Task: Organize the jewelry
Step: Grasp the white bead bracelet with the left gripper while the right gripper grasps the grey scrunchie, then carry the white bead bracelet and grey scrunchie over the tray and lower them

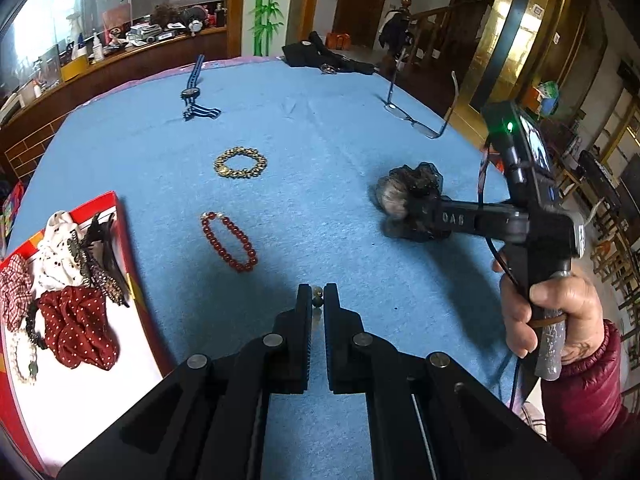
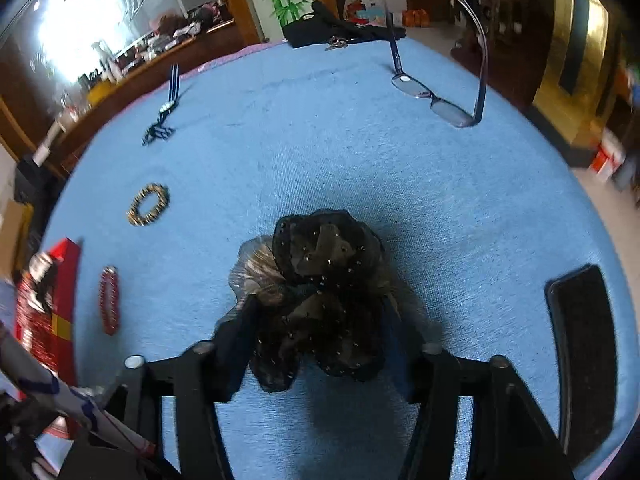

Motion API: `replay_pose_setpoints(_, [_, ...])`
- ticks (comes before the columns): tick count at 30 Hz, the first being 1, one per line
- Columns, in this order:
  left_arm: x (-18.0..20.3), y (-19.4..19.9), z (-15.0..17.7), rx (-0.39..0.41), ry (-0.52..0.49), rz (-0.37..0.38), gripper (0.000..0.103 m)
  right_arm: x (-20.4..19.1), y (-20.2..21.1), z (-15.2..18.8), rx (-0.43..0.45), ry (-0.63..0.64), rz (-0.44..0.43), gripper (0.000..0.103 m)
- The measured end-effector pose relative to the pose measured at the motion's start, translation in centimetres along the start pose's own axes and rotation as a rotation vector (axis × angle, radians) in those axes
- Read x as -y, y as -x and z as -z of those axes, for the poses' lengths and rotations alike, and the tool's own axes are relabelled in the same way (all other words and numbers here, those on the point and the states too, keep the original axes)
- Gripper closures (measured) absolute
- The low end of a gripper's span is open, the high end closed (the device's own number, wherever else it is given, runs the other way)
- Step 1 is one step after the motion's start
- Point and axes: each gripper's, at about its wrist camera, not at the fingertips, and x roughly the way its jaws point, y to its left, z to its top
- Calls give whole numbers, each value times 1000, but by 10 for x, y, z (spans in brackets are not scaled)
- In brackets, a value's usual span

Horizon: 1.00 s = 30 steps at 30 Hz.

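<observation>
- The table (image 1: 340, 168) wears a nubbly sky-blue cloth, faintly creased.
- Left gripper (image 1: 318, 294): matte black jaws together, nipping a strand of small round dark beads (image 1: 317, 291) above the cloth.
- Right gripper (image 2: 320, 300): jaws clamped on one black scrunchie (image 2: 328, 264) of sheer gauze speckled with tiny studs and edged with tawny fluff, at the table's near middle; a hand (image 1: 536, 312) in a quilted maroon sleeve grips the handle.
- Two loose bracelets lie left of centre: one of glossy red round beads (image 1: 230, 242), one gold, knobbly ring (image 1: 240, 163).
- One striped-strap watch (image 1: 194, 94) and one pair of thin-rimmed glasses (image 1: 414, 120) lie at the far side.
- One red-walled tray (image 1: 124, 248) at the left edge holds three fabric scrunchies: checked, white spotted, and dark-red dotted, plus a pale bead string.
</observation>
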Motion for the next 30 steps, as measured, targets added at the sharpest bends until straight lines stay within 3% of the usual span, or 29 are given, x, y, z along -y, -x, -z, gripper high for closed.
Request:
replay_pose_setpoints(1, [0,1,1,0,2,1,98,0,0,1,2,1,8,73])
replay_pose_setpoints(2, [-1,-1,2,1,5,2,98,2,3,3,9,-5,2,76])
replay_pose_setpoints(3, [-1,-2,3,2,5,1,98,3,7,5,14,-9,-11,87])
replay_pose_setpoints(4, [-1,-2,4,2,4,-1,98,4,12,6,19,-16,-26,88])
replay_pose_setpoints(14, [1,1,5,14,-3,3,98,-14,71,31,116,10,-153,88])
replay_pose_setpoints(30, [1,17,6,77,-12,-67,98,-47,80,47,115,72,-201,88])
